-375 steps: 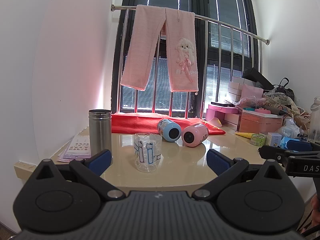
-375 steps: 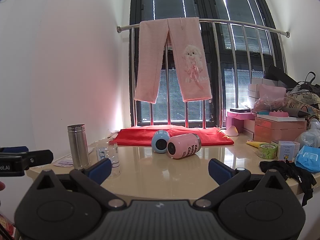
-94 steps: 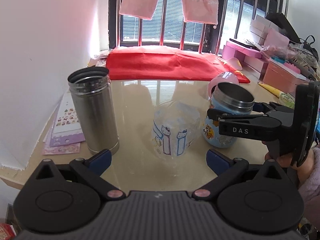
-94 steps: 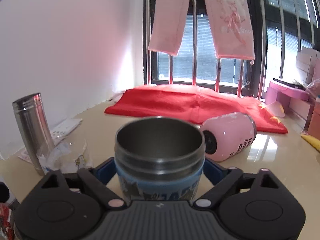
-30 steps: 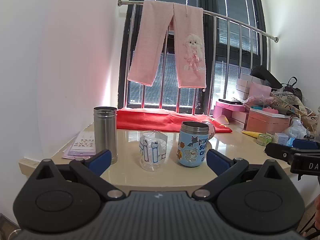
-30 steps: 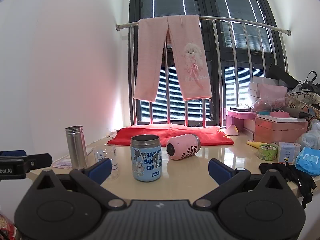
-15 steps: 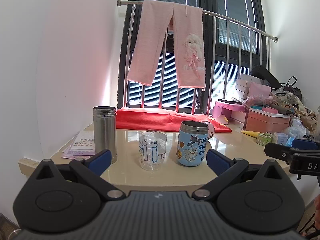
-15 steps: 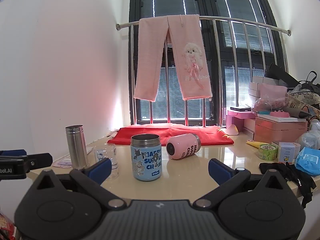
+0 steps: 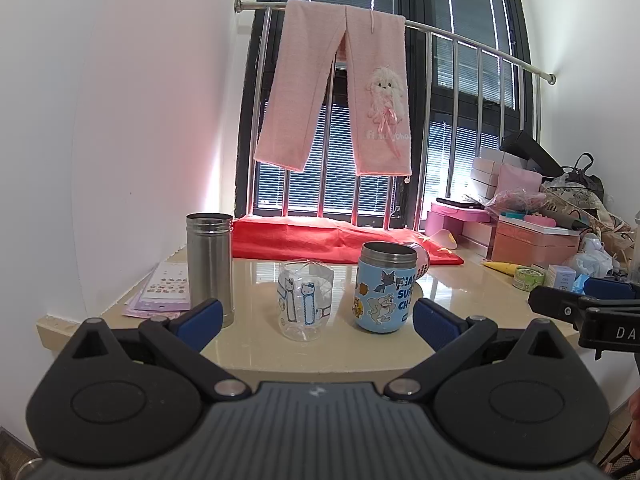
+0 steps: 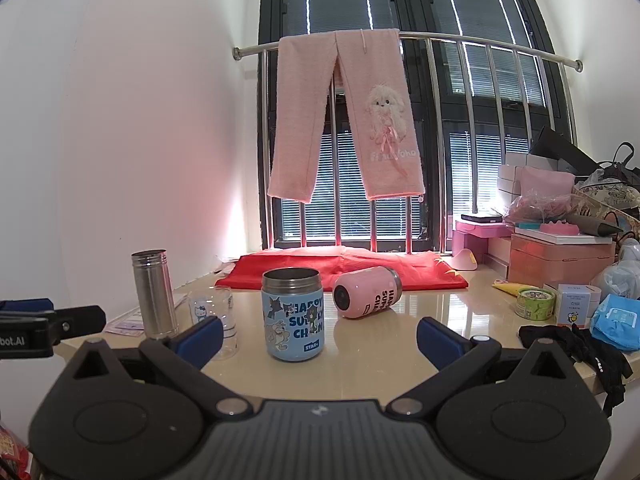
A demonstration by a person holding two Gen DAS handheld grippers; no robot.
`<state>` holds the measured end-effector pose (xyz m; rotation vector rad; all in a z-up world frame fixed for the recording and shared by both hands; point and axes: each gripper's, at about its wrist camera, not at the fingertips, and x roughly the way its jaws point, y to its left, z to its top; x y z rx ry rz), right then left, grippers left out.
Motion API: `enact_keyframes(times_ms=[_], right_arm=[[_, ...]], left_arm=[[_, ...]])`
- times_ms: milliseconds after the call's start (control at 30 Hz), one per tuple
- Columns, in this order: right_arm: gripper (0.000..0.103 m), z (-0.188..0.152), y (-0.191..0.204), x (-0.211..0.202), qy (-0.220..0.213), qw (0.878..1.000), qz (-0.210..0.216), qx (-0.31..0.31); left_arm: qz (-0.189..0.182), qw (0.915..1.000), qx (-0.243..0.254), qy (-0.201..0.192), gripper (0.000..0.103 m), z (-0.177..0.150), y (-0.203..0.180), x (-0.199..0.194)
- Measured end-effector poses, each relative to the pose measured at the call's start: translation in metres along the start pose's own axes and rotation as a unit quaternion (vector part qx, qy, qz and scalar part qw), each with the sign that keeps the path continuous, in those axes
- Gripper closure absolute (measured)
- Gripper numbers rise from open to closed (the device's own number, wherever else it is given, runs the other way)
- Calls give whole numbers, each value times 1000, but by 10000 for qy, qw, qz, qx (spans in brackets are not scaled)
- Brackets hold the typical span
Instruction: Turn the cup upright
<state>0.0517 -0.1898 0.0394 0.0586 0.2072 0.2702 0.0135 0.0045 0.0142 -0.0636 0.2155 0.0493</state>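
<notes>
A blue cartoon cup (image 10: 293,314) stands upright, mouth up, on the beige table (image 10: 420,320); it also shows in the left wrist view (image 9: 385,287). A pink cup (image 10: 367,292) lies on its side behind it, mostly hidden in the left wrist view (image 9: 420,257). My right gripper (image 10: 319,336) is open and empty, held back from the table's front edge, and shows from the side in the left wrist view (image 9: 560,310). My left gripper (image 9: 316,320) is open and empty, also in front of the table.
A steel flask (image 9: 209,262) and a clear printed glass (image 9: 305,299) stand left of the blue cup. A red cloth (image 10: 340,268) lies by the window. Boxes, packets and a black strap (image 10: 576,344) crowd the right side. Sticker sheets (image 9: 164,292) lie at the left.
Over the last second nothing has visibly moved. Earlier, my right gripper held the blue cup, which lay on its side at first; now the cup stands free and both grippers are drawn back.
</notes>
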Motion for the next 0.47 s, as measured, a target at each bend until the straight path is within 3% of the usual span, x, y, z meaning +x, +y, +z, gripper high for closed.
enact_keyframes(times_ms=[467], right_arm=[[0, 0, 1, 0, -4, 10000, 3, -4]], left_arm=[[-58, 10000, -1, -1, 0, 0, 1, 0]])
